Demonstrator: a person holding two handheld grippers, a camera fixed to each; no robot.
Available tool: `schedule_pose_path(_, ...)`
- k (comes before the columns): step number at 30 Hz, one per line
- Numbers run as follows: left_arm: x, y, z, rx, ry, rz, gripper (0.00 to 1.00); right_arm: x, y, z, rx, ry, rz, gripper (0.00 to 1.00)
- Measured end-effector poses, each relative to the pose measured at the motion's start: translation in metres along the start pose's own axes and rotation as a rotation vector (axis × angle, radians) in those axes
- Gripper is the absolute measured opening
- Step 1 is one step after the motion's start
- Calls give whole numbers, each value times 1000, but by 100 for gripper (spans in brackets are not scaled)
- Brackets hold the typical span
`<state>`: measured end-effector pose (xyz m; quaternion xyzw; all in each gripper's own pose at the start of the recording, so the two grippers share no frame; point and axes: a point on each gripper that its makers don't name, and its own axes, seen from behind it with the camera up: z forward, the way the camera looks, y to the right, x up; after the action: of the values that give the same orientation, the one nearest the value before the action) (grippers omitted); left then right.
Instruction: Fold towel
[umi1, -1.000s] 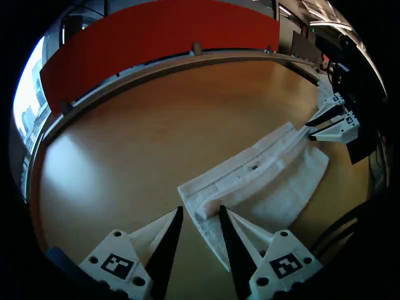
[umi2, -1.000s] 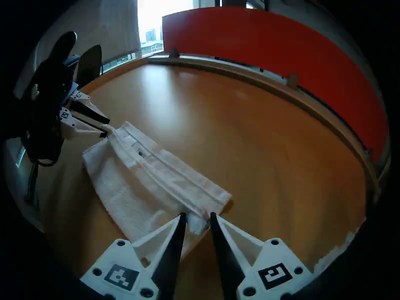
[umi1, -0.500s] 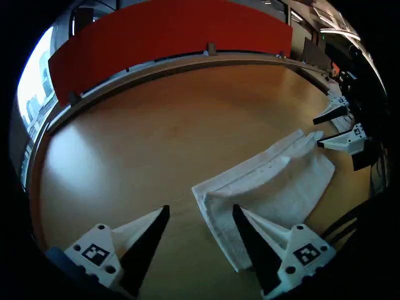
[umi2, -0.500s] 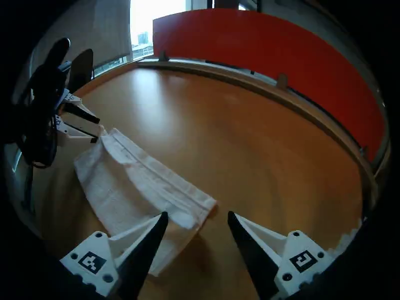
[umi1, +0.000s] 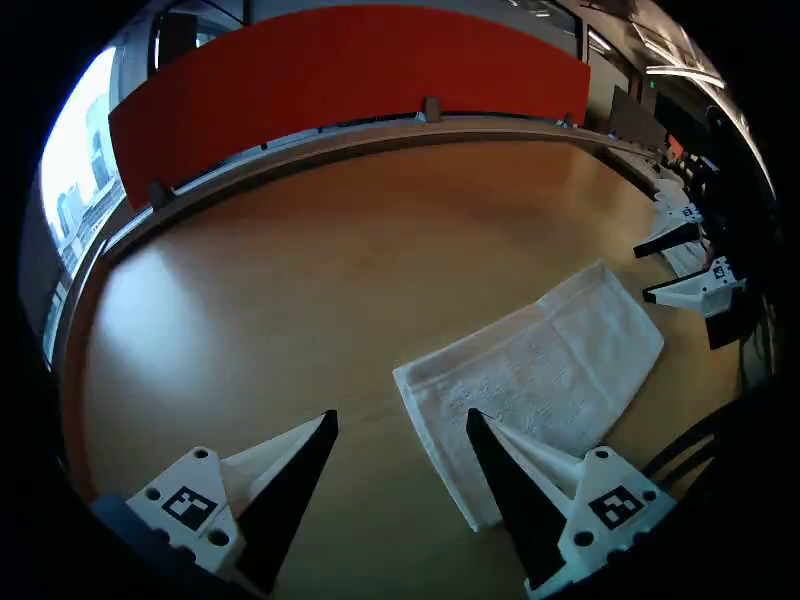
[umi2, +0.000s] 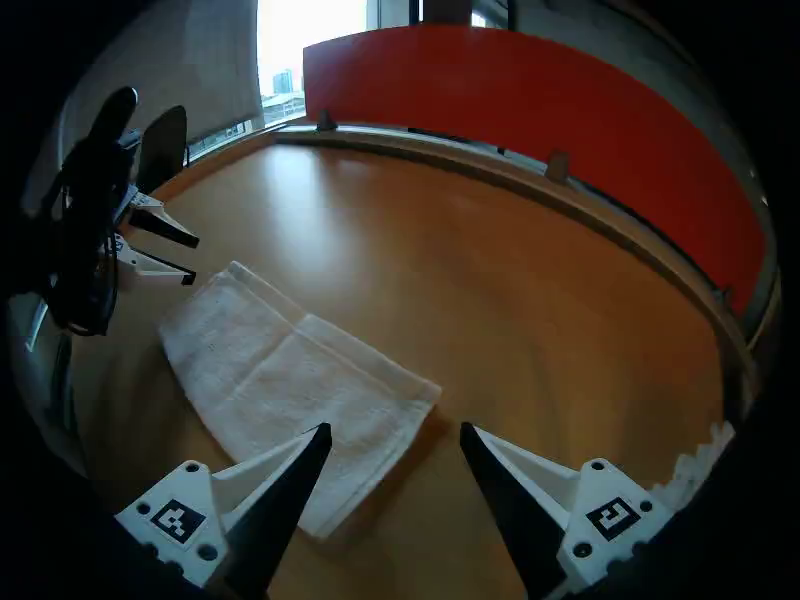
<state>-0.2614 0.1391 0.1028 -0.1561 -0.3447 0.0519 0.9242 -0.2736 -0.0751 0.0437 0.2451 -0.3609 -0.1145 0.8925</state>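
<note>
Left gripper view has the left gripper (umi1: 400, 413) nearest, its fingers spread wide and holding nothing. The right-hand finger stands over the near edge of the white terry towel (umi1: 540, 370); whether it touches the cloth cannot be told. The towel lies flat as a neat doubled rectangle on the bare honey-coloured wooden tabletop (umi1: 300, 280), running from this gripper away to the far right. There the right gripper (umi1: 640, 275) hovers just beside the towel's far end, also released and empty.

One fold looks finished and laid down, so the task seems to sit between folds. If another is wanted, the next move calls for each gripper to close on a corner of one short end, pinching both layers, and to carry that end over to the other with the edges matched.

Beyond the table stands a long curved red partition panel (umi1: 340, 70). Left gripper view adds ceiling lights at the far right. Right gripper view instead shows the towel's other end under the right gripper, dark chair backs (umi2: 150, 130) behind the left gripper, and a bright window (umi2: 290, 40).
</note>
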Motion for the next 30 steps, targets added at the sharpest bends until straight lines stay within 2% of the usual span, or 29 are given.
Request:
schedule_pose_path(12,-19,4,-26,21,12,-49,96,-11,-18,-21,2,11,-9,100)
schedule_pose_path(20,-37,4,-47,56,38,-110,96,-22,-27,-31,6,11,-12,100)
schedule_pose_path(30,-51,-8,-76,117,99,-160,96,-29,-33,-34,18,16,-37,100)
